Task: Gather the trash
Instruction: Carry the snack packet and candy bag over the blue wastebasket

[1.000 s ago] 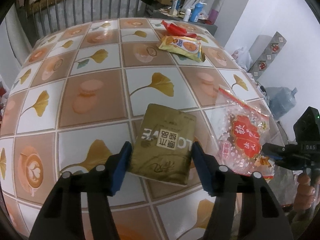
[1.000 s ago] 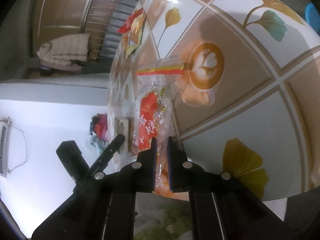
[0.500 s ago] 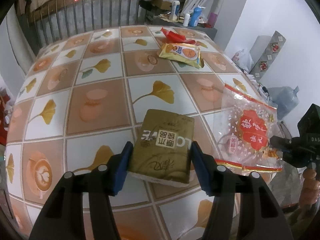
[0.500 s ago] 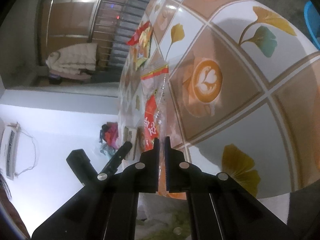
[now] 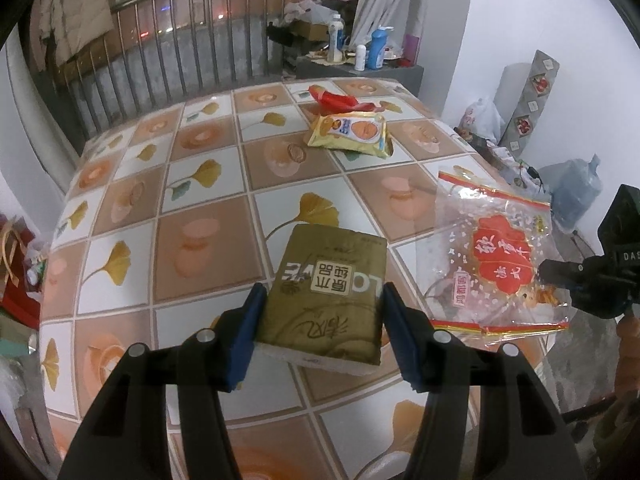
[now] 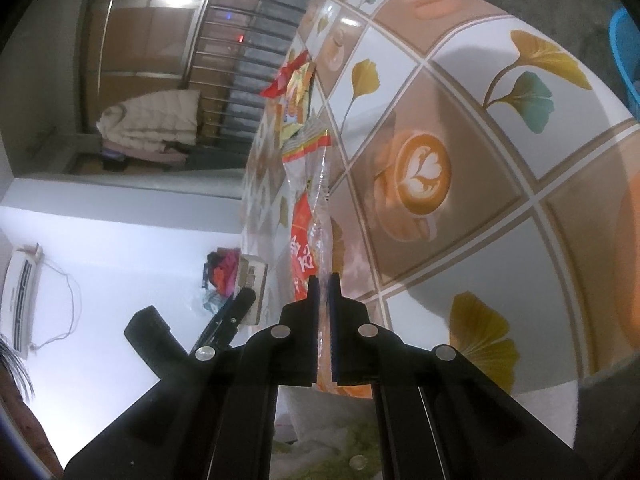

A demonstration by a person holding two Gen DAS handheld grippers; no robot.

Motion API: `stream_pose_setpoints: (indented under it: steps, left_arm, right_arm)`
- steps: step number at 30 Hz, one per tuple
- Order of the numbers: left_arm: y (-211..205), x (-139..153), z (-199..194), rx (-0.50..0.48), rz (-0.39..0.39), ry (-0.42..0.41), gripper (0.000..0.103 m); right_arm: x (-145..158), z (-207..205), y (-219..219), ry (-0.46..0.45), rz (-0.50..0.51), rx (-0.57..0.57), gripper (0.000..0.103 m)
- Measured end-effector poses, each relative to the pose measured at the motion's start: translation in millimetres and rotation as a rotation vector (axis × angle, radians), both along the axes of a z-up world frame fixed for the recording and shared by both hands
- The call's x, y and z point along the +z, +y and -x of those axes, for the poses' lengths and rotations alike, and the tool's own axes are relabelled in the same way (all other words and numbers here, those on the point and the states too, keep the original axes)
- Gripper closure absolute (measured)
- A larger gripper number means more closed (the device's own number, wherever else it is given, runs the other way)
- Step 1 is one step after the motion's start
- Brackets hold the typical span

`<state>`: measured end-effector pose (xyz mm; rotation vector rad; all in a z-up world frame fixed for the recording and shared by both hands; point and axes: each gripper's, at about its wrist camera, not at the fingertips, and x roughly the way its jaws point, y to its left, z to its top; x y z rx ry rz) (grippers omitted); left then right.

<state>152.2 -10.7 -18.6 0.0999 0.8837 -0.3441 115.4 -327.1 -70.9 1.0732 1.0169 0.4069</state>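
Gripping the tissue pack point(image 5: 326, 294) across its width, I am holding it in my left gripper point(image 5: 322, 334), both blue pads pressing its sides, its near end looking raised off the table point(image 5: 208, 256). My right gripper point(image 6: 323, 292) is pinching the clear bag point(image 5: 496, 264) shut-jawed at its lower edge, so the bag is hanging upright beside the table's edge with its red-trimmed mouth on top. To do this step well, I am thinking the pack should go in narrow end first, and the bag's mouth looks flat, so I should be nudging it open with the pack's corner rather than forcing it. The yellow packet point(image 5: 352, 136) and red wrapper point(image 5: 332, 98) are lying together far across the table, waiting.
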Motion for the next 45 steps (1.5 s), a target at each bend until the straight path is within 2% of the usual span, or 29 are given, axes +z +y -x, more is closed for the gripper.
stream_pose_setpoints:
  steps: [11, 25, 37, 45]
  left_arm:
    - [-3.5, 11.4, 8.2, -0.008, -0.044, -0.064, 0.046]
    - [-6.7, 20.0, 15.6, -0.018, -0.047, -0.096, 0.050]
    - [-5.0, 34.9, 21.1, -0.027, 0.017, -0.131, 0.052]
    - [-28.0, 63.0, 12.8, -0.110, 0.071, -0.172, 0.052]
  right_arm:
    - [7.1, -0.7, -2.3, -0.021, 0.004, -0.003, 0.100]
    - [12.4, 10.9, -9.4, -0.050, 0.002, -0.024, 0.100]
    - [20.4, 20.9, -20.9, -0.081, 0.003, -0.064, 0.100]
    - [33.5, 41.9, -57.1, -0.139, 0.005, -0.176, 0.100]
